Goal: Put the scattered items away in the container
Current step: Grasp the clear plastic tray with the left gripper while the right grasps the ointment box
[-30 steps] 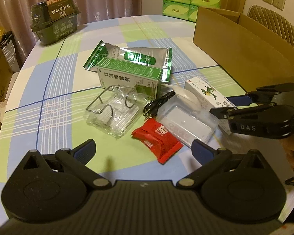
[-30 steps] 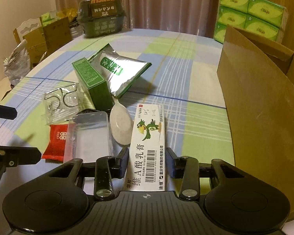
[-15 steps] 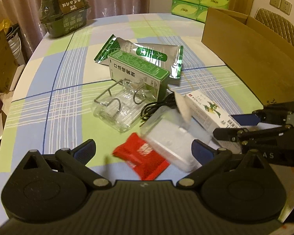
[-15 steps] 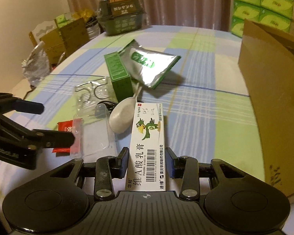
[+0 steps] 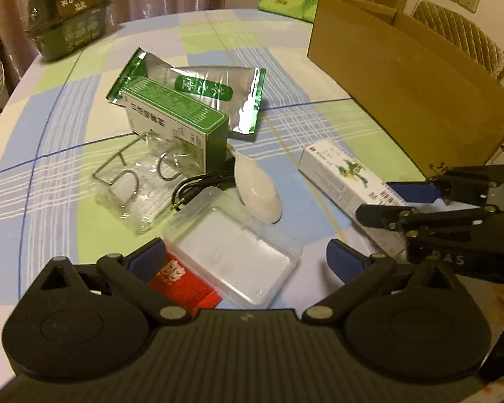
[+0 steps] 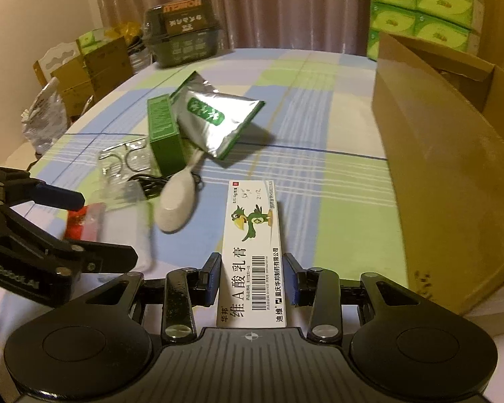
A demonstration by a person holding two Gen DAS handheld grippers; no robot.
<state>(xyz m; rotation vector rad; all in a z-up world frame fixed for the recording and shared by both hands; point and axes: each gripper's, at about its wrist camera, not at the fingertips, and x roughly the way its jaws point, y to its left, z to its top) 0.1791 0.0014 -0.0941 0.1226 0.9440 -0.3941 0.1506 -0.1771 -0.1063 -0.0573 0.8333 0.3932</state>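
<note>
Downward-tilted, right tool [image 6: 252, 277] clamping ointment box [image 6: 252, 235].

The right tongs [image 6: 253, 280] point forward and down, pads pressed on both long sides of a white ointment box [image 6: 252, 252]; the left tongs [image 5: 238, 258] angle downward with jaws spread wide

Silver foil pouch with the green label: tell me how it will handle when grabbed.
The silver foil pouch leans on the green box, creased, so it probably flexes and sags from one edge. Its glossy film may slip between pads. It looks thin, likely light.
</note>
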